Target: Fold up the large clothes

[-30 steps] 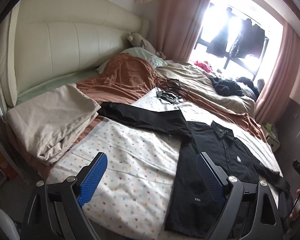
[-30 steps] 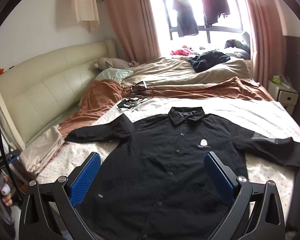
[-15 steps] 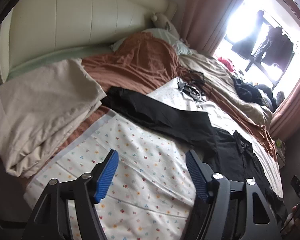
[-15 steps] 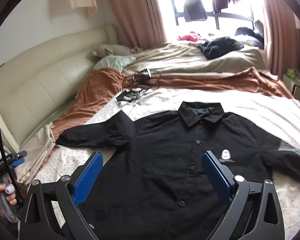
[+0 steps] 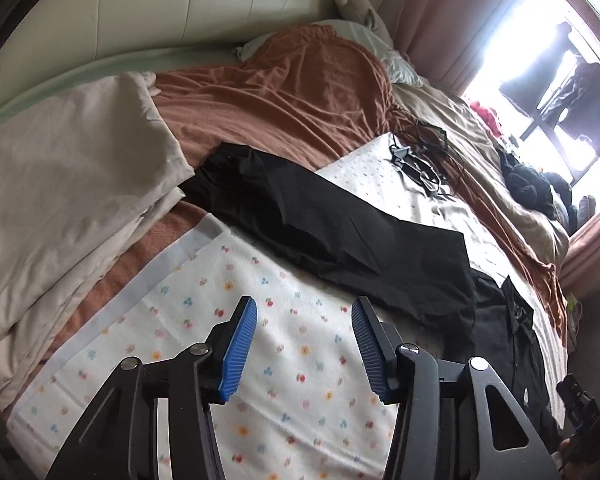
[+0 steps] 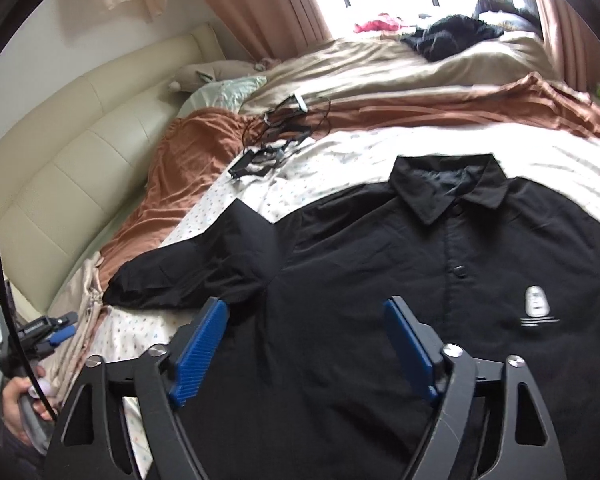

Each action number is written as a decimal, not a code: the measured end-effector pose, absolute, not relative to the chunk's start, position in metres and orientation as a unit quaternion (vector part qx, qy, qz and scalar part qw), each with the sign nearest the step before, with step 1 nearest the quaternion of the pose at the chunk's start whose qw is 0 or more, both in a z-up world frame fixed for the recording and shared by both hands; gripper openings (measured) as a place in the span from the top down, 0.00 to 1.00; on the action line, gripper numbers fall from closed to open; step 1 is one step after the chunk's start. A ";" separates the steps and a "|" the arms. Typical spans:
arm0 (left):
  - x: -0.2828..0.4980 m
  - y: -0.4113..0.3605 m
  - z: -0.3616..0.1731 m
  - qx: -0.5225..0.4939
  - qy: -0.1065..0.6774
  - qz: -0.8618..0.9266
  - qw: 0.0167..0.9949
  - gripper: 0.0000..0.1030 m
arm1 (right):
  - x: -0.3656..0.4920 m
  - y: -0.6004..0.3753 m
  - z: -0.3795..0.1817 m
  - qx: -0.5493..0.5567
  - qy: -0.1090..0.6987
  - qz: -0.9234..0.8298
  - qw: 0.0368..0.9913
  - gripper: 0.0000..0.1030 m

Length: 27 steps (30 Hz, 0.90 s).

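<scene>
One black shirt [image 6: 380, 280] lies spread flat across the frame's middle; soft, light and limp, best pinched at the sleeve [image 5: 320, 220] cuff; left gripper [image 5: 304, 344] and right gripper [image 6: 308, 340] are both closing, grasping nothing.

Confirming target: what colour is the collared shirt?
Black shirt, small white chest logo; clearest in right wrist view.

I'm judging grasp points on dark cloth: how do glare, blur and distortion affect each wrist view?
Left wrist view: the window is blown out white, the black long-sleeved shirt reads nearly textureless, and fisheye bends the cream padded headboard. Right wrist view: the shirt's collar and white chest logo look slightly soft; the window is overexposed.
</scene>
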State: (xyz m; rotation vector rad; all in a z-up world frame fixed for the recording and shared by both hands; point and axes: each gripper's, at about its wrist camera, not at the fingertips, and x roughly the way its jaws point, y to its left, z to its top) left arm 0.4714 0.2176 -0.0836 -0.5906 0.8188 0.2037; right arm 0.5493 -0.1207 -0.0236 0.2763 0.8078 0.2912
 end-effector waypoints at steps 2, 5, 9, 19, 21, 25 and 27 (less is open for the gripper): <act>0.485 0.221 -0.091 -0.287 0.399 0.107 0.865 0.50 | 0.560 -0.117 -0.031 0.141 0.396 0.145 0.896 0.27; 0.503 0.224 -0.103 -0.293 0.411 0.111 0.856 0.50 | 0.576 -0.110 -0.044 0.144 0.408 0.155 0.888 0.38; 0.528 0.224 -0.120 -0.294 0.430 0.122 0.845 0.51 | 0.591 -0.108 -0.069 0.149 0.440 0.160 0.871 0.47; 0.579 0.237 -0.158 -0.292 0.475 0.172 0.812 0.58 | 0.599 -0.125 -0.097 0.177 0.466 0.141 0.856 0.50; 0.585 0.241 -0.158 -0.284 0.470 0.185 0.815 0.69 | 0.602 -0.123 -0.099 0.187 0.464 0.151 0.852 0.63; 0.591 0.248 -0.152 -0.288 0.461 0.182 0.820 0.97 | 0.613 -0.110 -0.106 0.204 0.471 0.176 0.840 0.78; 0.586 0.248 -0.136 -0.288 0.438 0.169 0.835 0.98 | 0.619 -0.106 -0.112 0.220 0.475 0.182 0.833 0.78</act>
